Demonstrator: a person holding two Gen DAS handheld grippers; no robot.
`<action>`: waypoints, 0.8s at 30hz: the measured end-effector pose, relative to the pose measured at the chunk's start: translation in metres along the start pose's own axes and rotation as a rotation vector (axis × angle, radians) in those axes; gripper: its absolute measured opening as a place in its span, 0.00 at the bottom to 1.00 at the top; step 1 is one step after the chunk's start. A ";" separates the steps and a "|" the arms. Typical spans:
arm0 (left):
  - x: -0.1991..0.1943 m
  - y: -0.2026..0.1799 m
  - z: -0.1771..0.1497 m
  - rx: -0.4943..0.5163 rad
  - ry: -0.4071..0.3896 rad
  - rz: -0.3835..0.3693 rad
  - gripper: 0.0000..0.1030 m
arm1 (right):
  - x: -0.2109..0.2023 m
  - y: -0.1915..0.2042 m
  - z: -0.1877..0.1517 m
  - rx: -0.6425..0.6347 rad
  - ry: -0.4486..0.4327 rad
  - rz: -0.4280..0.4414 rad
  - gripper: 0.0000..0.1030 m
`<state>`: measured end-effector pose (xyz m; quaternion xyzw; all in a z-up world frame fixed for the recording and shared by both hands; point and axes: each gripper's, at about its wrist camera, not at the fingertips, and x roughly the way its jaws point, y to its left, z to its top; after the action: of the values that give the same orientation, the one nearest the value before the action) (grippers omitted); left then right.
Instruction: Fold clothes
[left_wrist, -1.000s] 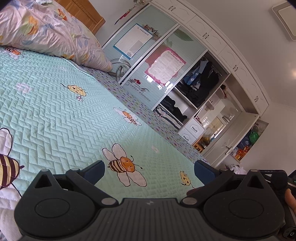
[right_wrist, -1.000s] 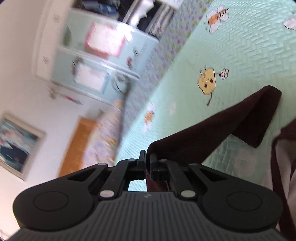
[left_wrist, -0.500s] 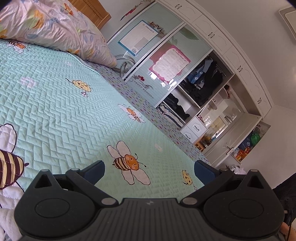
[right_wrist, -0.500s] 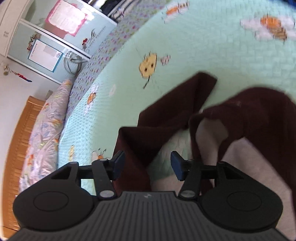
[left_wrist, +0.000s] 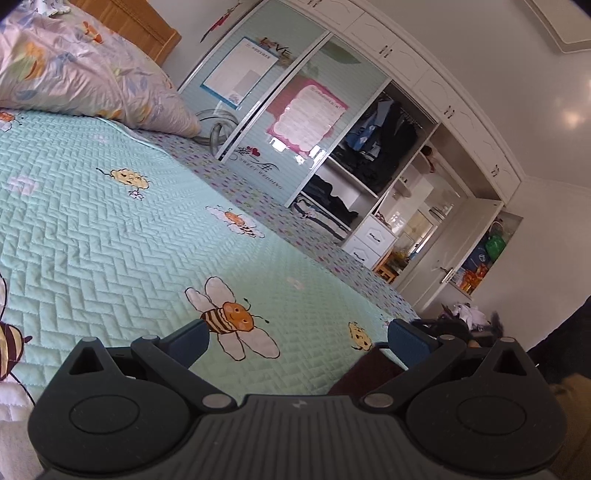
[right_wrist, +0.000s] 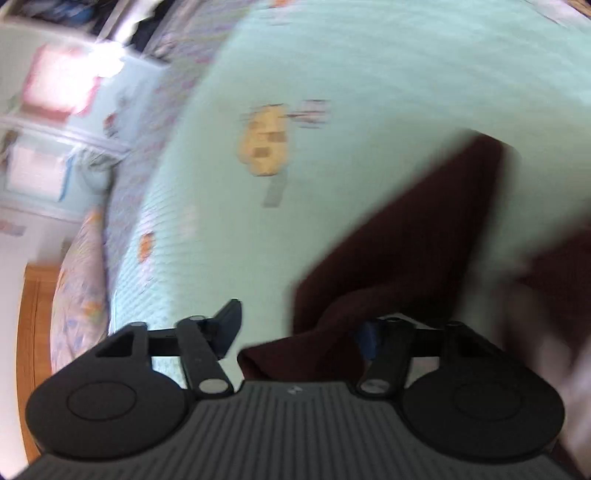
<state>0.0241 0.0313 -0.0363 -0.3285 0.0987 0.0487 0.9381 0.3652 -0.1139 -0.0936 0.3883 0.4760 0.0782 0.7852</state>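
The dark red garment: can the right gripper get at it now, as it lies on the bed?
Probably yes. The right gripper is open, and a fold of the dark red garment already lies between its fingers on the quilt; nothing seems to block it, though the view is blurred.

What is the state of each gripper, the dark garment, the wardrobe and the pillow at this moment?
left gripper: open, holding nothing, above the quilt.
right gripper: open, with cloth between its fingers.
dark red garment: unfolded, rumpled, lying on the quilt.
quilt: spread flat over the bed.
wardrobe: sliding door open, clothes visible inside.
pillow: lying at the head of the bed.
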 end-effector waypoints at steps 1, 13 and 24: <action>-0.001 0.002 0.000 -0.010 -0.001 -0.002 1.00 | 0.005 0.015 -0.001 -0.068 -0.012 0.006 0.15; -0.023 0.034 0.013 -0.125 -0.157 -0.022 1.00 | 0.047 0.338 -0.122 -0.856 -0.010 0.400 0.06; -0.012 0.039 0.014 -0.103 -0.097 0.025 1.00 | 0.073 0.395 -0.253 -1.609 0.022 0.120 0.59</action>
<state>0.0083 0.0697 -0.0464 -0.3723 0.0544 0.0811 0.9230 0.2970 0.3283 0.0644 -0.2720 0.2598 0.4429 0.8139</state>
